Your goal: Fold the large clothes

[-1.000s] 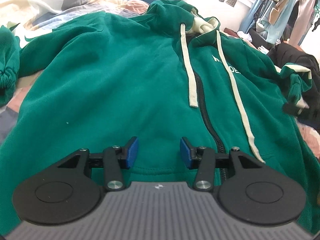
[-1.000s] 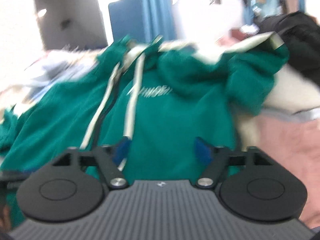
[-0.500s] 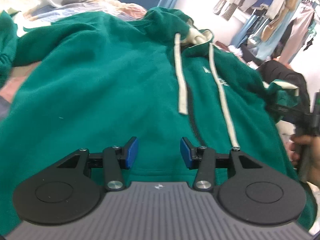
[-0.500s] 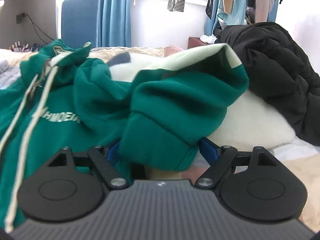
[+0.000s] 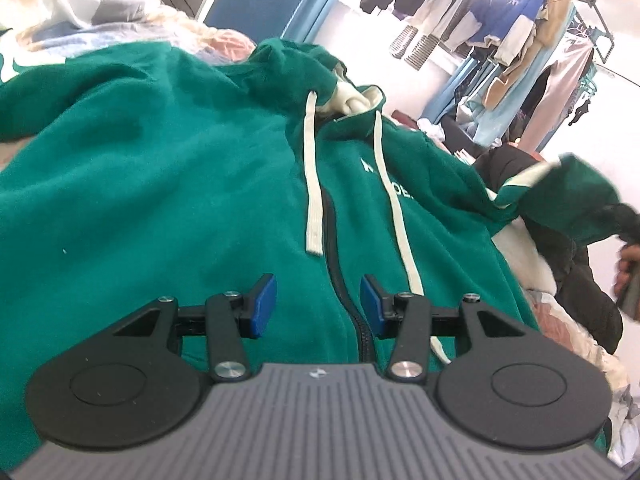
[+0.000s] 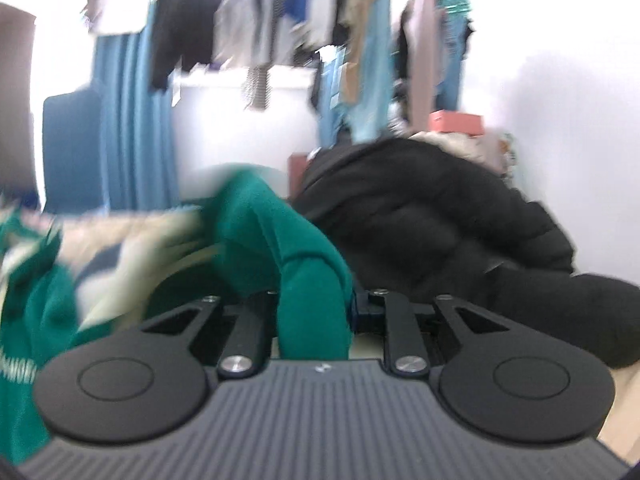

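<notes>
The green hoodie (image 5: 168, 184) lay front-up, zipper running 6 to 12 o'clock between the parted, empty jaws of the left gripper (image 5: 318, 306). The right gripper (image 6: 314, 312) had clamped its sleeve (image 6: 308, 280), lifted at 3 o'clock.

This is looking like a bedroom in a home. A patterned bed cover (image 5: 120, 12) is lying under the clothes, many garments (image 5: 500, 32) are hanging on a rack by the white wall, and blue curtains (image 6: 136, 120) are hanging beside a bright window.
</notes>
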A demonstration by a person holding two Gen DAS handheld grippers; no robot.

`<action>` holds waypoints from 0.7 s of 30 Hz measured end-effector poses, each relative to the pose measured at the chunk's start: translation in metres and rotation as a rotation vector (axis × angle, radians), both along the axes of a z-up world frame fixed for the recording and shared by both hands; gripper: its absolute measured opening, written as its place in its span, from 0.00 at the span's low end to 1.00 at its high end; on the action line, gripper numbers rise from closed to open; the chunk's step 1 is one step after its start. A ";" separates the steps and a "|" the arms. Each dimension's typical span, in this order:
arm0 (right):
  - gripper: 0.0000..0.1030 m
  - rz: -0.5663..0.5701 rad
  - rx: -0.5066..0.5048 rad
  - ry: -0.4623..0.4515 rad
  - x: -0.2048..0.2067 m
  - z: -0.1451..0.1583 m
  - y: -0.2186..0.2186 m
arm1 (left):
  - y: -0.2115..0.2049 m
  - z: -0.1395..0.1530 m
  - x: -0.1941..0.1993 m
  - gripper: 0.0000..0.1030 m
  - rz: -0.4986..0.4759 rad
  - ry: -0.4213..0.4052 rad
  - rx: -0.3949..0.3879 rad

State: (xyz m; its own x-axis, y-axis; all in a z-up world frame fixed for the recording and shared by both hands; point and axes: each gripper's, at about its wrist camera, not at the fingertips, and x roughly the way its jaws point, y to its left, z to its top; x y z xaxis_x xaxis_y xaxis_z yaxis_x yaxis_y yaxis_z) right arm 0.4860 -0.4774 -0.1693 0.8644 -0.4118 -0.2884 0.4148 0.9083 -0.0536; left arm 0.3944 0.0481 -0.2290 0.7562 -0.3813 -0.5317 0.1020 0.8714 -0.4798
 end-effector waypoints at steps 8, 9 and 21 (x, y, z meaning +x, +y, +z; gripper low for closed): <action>0.20 -0.068 0.226 -0.081 -0.010 0.070 -0.103 | 0.000 0.009 -0.006 0.52 0.031 -0.053 -0.007; 0.19 -0.077 0.233 -0.089 -0.011 0.076 -0.112 | -0.001 0.009 -0.006 0.52 0.036 -0.048 0.004; 0.19 -0.228 0.430 0.129 0.011 0.064 -0.182 | 0.000 0.008 -0.008 0.52 0.068 0.003 0.057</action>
